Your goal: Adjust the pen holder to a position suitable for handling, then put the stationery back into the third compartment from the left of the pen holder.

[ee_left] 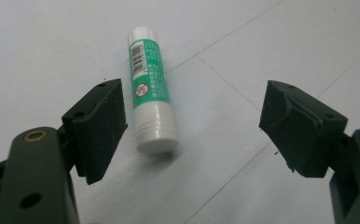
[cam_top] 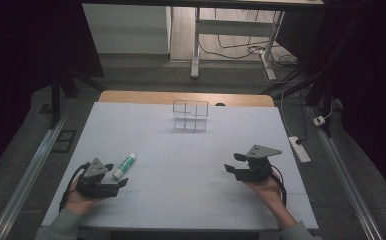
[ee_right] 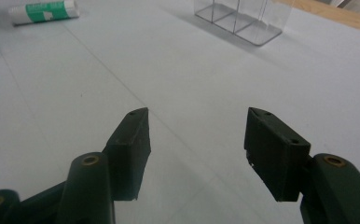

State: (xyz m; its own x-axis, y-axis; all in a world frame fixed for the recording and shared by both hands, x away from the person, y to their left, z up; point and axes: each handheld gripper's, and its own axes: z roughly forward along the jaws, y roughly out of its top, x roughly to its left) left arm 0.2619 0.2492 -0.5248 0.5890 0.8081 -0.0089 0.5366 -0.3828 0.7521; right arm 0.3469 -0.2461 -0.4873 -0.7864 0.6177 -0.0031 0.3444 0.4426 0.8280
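A white glue stick with a green label lies flat on the white table, at the left. My left gripper rests just beside it, open, with the stick's cap end lying on the table close to the left pad and nothing pressed on it. My right gripper is at the table's right side, open and empty, pointing left across bare tabletop. A clear acrylic organizer with compartments stands at the table's far middle.
The white table sheet covers a wooden top whose far edge shows. Beyond it are a desk frame and cables on the floor. A power strip lies off the table's right edge.
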